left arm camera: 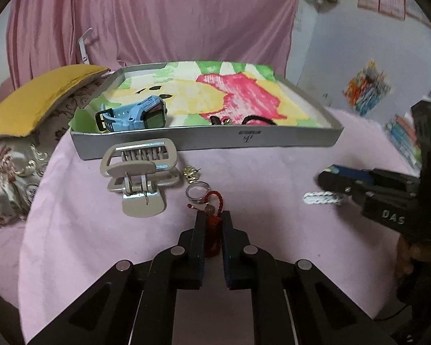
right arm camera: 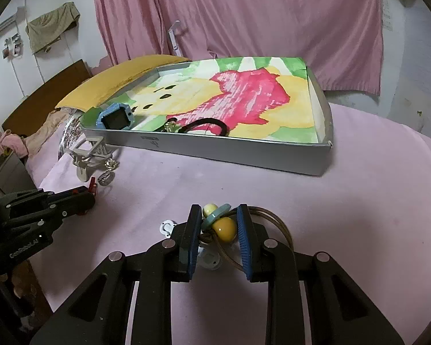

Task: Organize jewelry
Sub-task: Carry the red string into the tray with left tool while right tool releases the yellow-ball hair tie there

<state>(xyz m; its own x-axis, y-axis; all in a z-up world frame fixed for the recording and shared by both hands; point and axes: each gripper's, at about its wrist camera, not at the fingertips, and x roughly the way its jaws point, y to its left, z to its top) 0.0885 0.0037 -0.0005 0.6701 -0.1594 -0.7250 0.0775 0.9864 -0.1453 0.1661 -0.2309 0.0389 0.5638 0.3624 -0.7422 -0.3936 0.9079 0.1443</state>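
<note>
Gripping jewelry in both grippers over a pink cloth.
The left gripper is clamped on a red tassel charm between its fingers; the right gripper pinches a beaded necklace, with the tray beyond.

— That shallow grey cardboard tray is lined with paper painted in pink, yellow and green blotches, with little black marks.

— The chunky plastic watch in it is light blue, its screen dark. And the woven charm?

— Deep red, on the pale pink velvety bedcover.

— The big hair claw clip is beige; the draped curtain behind, dusty pink.
</note>
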